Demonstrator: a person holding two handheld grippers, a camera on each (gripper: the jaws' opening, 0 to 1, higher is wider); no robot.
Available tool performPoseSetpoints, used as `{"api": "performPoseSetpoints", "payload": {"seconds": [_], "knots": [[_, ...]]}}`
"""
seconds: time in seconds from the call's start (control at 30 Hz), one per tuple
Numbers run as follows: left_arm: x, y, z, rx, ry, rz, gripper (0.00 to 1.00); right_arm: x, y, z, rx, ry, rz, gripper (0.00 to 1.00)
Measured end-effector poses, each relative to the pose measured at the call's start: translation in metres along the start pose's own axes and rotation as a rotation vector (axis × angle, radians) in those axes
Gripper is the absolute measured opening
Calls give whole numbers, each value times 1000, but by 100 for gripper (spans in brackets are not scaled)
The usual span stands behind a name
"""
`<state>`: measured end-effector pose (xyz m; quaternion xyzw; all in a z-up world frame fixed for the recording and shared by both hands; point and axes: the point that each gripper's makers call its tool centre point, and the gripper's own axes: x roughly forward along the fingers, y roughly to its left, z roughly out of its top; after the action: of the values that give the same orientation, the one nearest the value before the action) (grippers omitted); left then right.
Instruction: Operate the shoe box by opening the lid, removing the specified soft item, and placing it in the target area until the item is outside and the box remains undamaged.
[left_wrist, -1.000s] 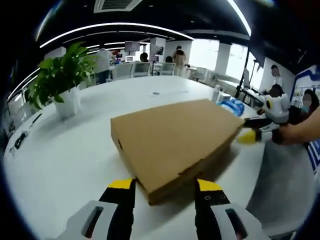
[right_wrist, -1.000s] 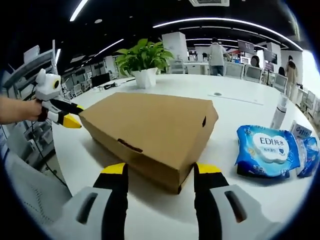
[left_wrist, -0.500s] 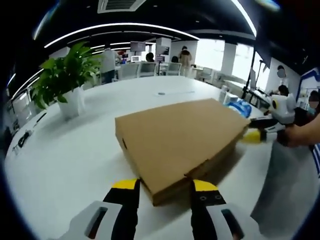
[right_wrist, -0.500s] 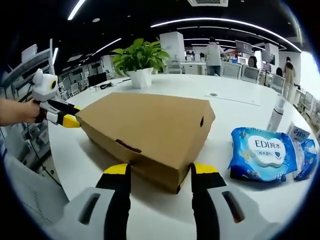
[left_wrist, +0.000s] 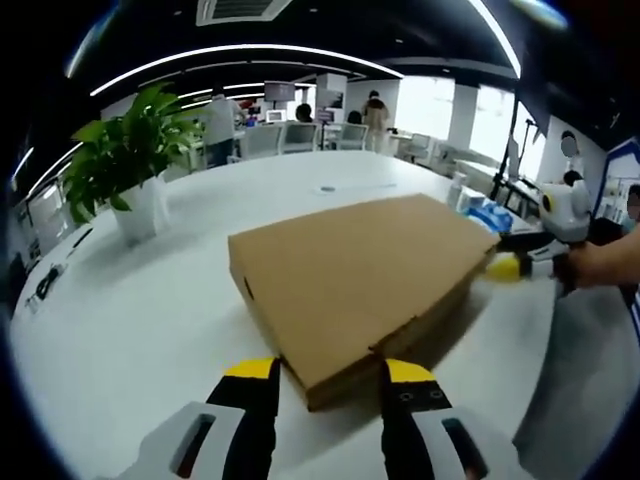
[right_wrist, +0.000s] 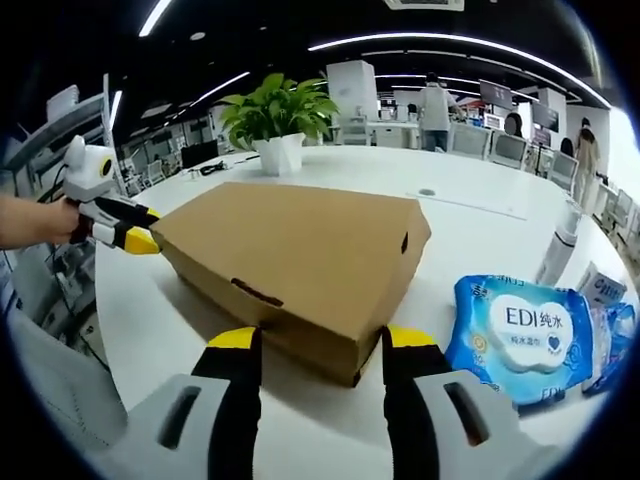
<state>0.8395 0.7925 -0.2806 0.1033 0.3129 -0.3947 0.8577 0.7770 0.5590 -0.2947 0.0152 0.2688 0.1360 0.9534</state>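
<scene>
A closed brown cardboard shoe box (left_wrist: 350, 275) lies on the white table (left_wrist: 130, 320), its lid down. My left gripper (left_wrist: 328, 385) is open, and the box's near corner sits between its yellow-tipped jaws. In the right gripper view the same box (right_wrist: 300, 245) shows from the opposite end. My right gripper (right_wrist: 322, 350) is also open, its jaws flanking that end's corner. Each gripper shows in the other's view, held by a hand: the right gripper (left_wrist: 522, 264) at the box's far corner, the left gripper (right_wrist: 122, 232) likewise. The box's contents are hidden.
A blue wet-wipes pack (right_wrist: 522, 335) lies on the table to the right of the box, with smaller packets (right_wrist: 610, 300) and a bottle (right_wrist: 562, 240) beyond. A potted plant (left_wrist: 128, 160) stands at the far left. Chairs, desks and people are behind the table.
Both cameras have crept slightly closer to the box corners. The box has not moved and its lid stays down.
</scene>
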Motion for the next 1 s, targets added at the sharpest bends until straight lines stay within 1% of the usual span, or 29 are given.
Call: {"api": "performPoseSetpoints", "payload": {"seconds": [0.13,0.23,0.27,0.37,0.4,0.47,0.63,0.7,0.77,1.0], "knots": [[9,3,5,3,1,3,40,6,-7,4,-3,-5,0,45],[16,10,6,6,12,0,41,12,-10,6,1,-8,4,45],[18,11,7,10,11,1,41,13,-13,6,1,-10,4,45],[20,9,10,16,14,1,41,16,-12,8,0,-13,6,45],[21,9,12,16,15,1,41,17,-17,9,1,-15,5,45],[25,12,15,18,16,0,41,19,-18,11,2,-17,5,45],[29,14,17,22,17,0,41,22,-23,12,7,-22,1,45],[30,13,17,24,17,-1,41,21,-21,14,8,-24,2,45],[31,13,18,23,16,0,41,26,-23,13,6,-26,5,45],[34,15,21,24,16,1,41,29,-25,18,5,-28,15,45]]}}
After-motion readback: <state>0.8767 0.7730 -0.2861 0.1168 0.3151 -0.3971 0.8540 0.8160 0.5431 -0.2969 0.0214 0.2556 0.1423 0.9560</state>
